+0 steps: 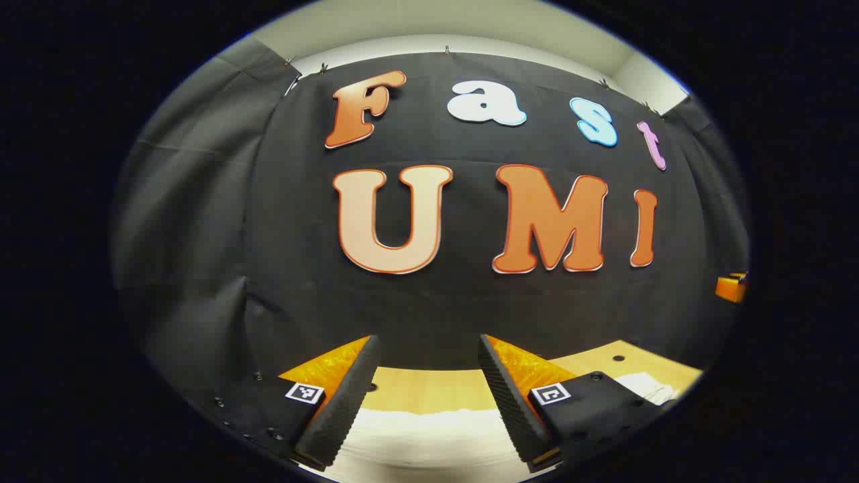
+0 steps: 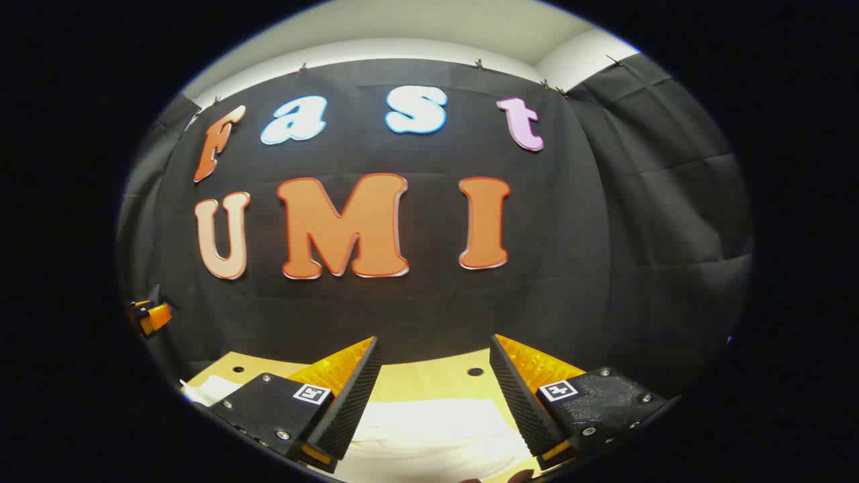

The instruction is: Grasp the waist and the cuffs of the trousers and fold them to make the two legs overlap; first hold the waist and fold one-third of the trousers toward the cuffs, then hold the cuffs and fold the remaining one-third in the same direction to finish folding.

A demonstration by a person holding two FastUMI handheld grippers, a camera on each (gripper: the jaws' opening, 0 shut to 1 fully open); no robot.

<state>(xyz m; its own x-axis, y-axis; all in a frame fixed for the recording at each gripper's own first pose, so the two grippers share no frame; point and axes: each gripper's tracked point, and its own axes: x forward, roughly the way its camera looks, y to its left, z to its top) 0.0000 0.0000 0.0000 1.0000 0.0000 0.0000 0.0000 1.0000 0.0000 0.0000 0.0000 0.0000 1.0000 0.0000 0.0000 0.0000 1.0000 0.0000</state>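
Both claws, left claw (image 1: 426,396) and right claw (image 2: 433,399), gape empty above the white trousers (image 2: 429,429) on the counter (image 2: 423,379); folding looks unstarted.

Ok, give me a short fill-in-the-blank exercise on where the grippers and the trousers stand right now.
1. The left gripper has its fingers ____, with nothing between them.
2. The trousers lying on the table are ____ in colour.
3. The table under the trousers is made of ____.
4. The right gripper is held ____ the trousers, not gripping them.

Missing words: open; white; wood; above
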